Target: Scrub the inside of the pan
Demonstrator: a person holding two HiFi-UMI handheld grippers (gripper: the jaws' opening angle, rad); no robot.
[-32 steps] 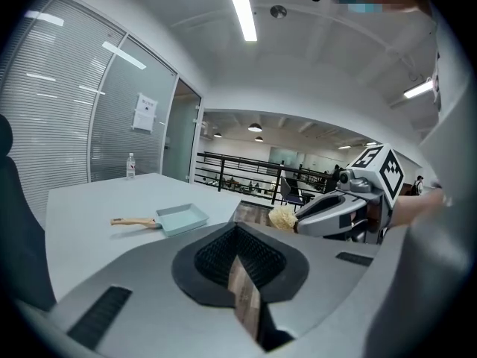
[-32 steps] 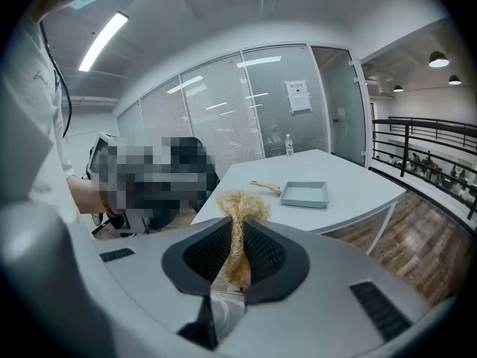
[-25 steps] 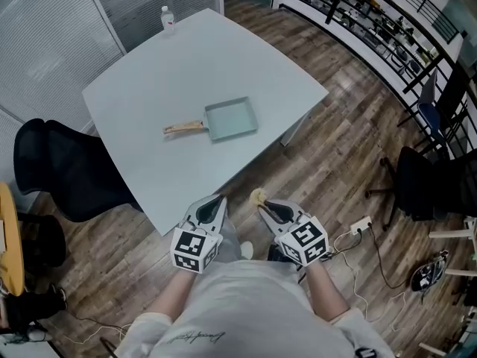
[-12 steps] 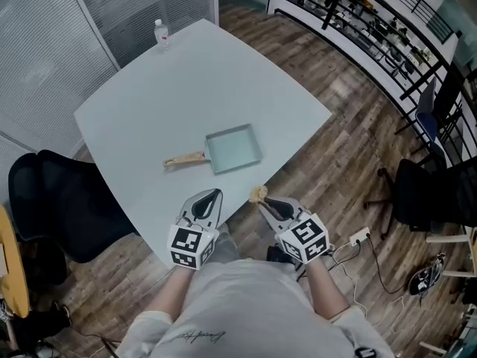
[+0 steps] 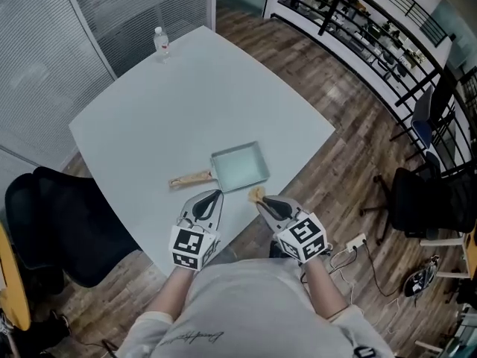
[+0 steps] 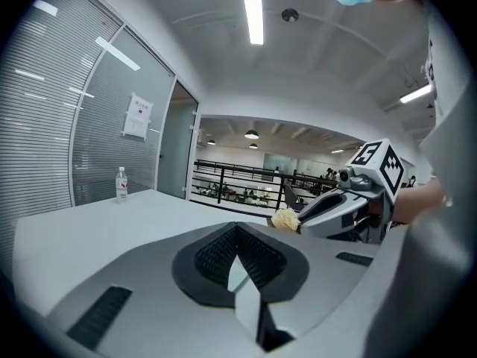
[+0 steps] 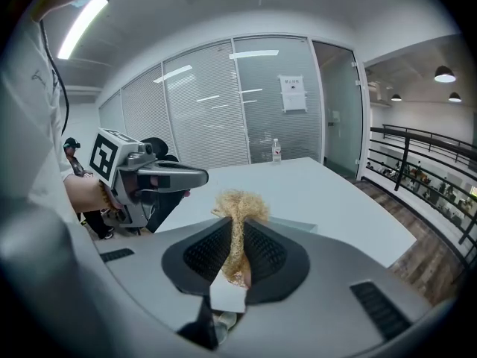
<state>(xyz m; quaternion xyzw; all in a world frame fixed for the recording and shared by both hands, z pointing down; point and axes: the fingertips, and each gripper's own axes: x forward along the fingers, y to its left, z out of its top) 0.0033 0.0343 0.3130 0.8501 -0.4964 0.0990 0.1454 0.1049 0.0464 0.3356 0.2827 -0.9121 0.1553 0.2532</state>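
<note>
At the centre of the head view, the pan (image 5: 240,165) lies on the pale surface (image 5: 164,103), just above my left gripper (image 5: 211,197) and right gripper (image 5: 262,201). In the left gripper view, my jaws are closed on nothing. In the right gripper view, my jaws clamp a straw-coloured scrubber (image 7: 237,203).

Seen from above, a person wears a pale grey T-shirt (image 5: 253,304) with short sleeves (image 5: 145,327). A small line of dark script (image 5: 195,338) runs across the chest. The left hand-held gripper (image 5: 213,195) and right hand-held gripper (image 5: 261,201) look alike. Each has a smooth light grey shell that narrows to a point. At the back of each sits a white cube (image 5: 192,246) printed with black square markers. Up close, black ribbed pads (image 6: 216,256) sit in a dark hollow, and a dark ribbed slot (image 6: 100,315) marks either side of the shell.
</note>
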